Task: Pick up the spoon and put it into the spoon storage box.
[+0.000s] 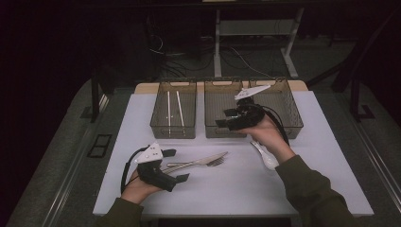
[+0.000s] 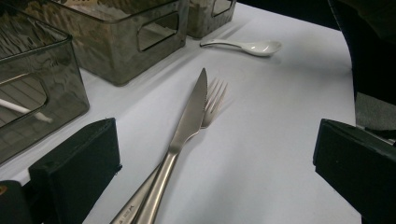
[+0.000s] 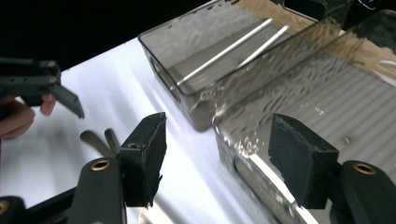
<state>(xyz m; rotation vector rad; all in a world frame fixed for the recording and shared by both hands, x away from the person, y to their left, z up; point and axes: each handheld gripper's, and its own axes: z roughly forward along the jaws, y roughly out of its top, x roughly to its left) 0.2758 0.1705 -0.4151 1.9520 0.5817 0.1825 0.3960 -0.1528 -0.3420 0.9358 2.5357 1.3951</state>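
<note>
Right between open jaws, knife (image 2: 189,122) and fork (image 2: 212,100).

High view looks down and forward over the whole counter (image 1: 142,118); left gripper view sits low and close to the knife (image 2: 189,116); right gripper view faces both bins (image 3: 205,60); all share them.

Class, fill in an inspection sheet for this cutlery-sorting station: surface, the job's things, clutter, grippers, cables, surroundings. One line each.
Surface: white table top, flat and bare at the near edge.
Job's things: knife lying over fork; white spoon apart from them; two chopsticks in the left bin; right bin beside it.
Clutter: nothing seen.
Grippers: left gripper open, jaws either side of the knife and fork handles; right gripper open over the right bin, holding nothing.
Cables: a black cable trails from the left gripper.
Surroundings: dark room, table legs and loose wires on the floor behind.
</note>
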